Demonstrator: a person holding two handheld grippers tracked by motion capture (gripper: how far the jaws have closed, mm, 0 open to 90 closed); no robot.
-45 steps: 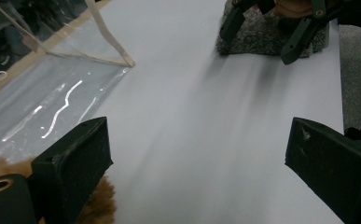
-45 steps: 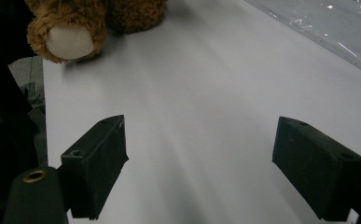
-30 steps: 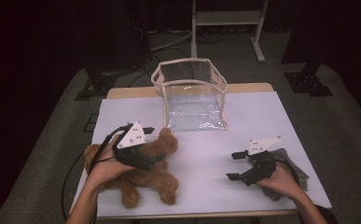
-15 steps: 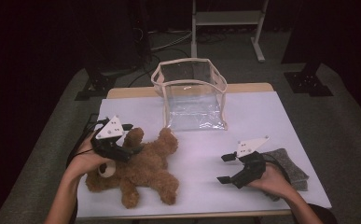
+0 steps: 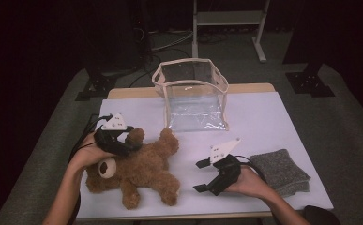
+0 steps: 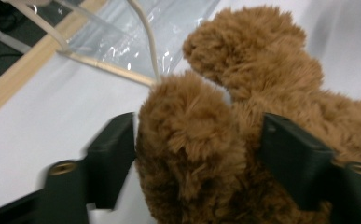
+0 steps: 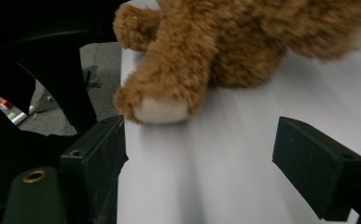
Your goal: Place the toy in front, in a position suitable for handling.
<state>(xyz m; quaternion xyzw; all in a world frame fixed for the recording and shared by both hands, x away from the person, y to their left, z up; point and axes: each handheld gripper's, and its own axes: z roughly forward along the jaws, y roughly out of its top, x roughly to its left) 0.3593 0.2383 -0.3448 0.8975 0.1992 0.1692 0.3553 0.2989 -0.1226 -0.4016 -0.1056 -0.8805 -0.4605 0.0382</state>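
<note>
A brown teddy bear (image 5: 137, 171) lies on the white table (image 5: 273, 122) at the front left. My left gripper (image 5: 130, 140) reaches over its head. In the left gripper view its jaws (image 6: 197, 135) have just been closing and now press on both sides of the bear's fluffy raised arm (image 6: 192, 154). My right gripper (image 5: 199, 176) sits low on the table just right of the bear's legs, open. In the right gripper view its jaws (image 7: 201, 140) stand wide apart with bare table between them, and the bear's white-soled foot (image 7: 162, 109) lies just ahead.
A clear plastic bag (image 5: 191, 96) with a cream rim stands open at the back middle of the table. A folded grey cloth (image 5: 280, 171) lies at the front right, behind my right hand. Dark floor and stand legs surround the table.
My left gripper has shifted left off the bear's body and closed around its raised arm. My right gripper has slid left from beside the grey cloth towards the bear's legs.
</note>
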